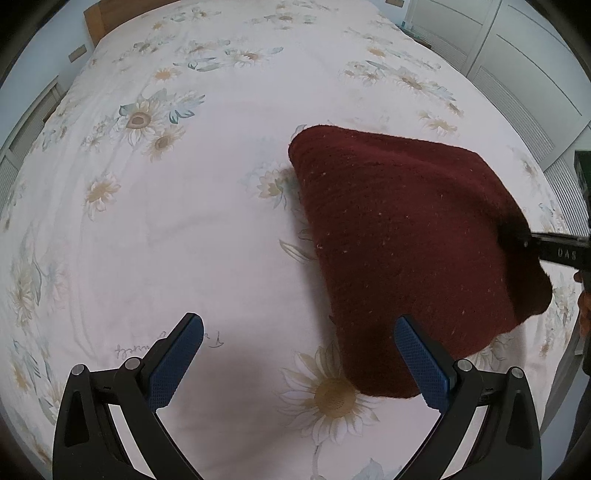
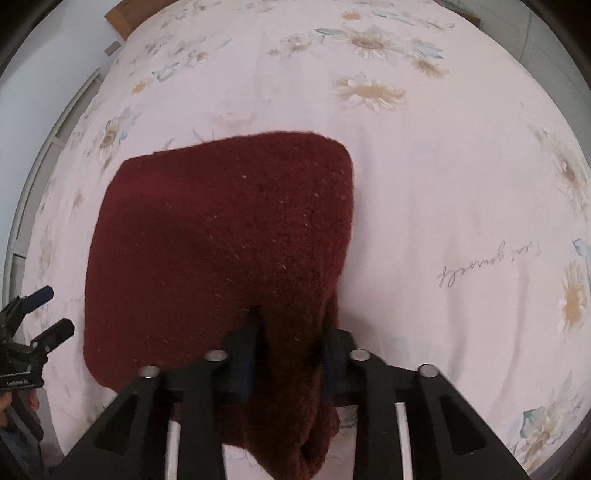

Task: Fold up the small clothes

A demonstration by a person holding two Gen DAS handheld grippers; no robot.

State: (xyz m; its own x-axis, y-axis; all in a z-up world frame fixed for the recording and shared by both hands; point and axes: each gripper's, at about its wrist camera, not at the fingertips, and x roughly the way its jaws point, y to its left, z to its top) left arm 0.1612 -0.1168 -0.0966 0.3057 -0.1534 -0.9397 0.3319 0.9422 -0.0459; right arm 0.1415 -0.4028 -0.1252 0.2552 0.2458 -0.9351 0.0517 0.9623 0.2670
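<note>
A dark red knitted garment [image 1: 402, 254] lies folded on the floral bedsheet [image 1: 207, 221], to the right in the left wrist view. It also shows in the right wrist view [image 2: 221, 240]. My left gripper [image 1: 299, 354] is open and empty, low over the sheet, its right finger beside the garment's near edge. My right gripper [image 2: 290, 339] is shut on the garment's near edge, with the cloth bunched between its blue pads and hanging down. The right gripper shows at the garment's right edge in the left wrist view [image 1: 554, 251]. The left gripper shows at the far left of the right wrist view [image 2: 48, 314].
The bed fills both views. A wooden headboard [image 1: 107, 14] is at the far end. White slatted cupboard doors [image 1: 517, 85] stand along the right side. Handwritten print [image 2: 491, 262] marks the sheet to the right of the garment.
</note>
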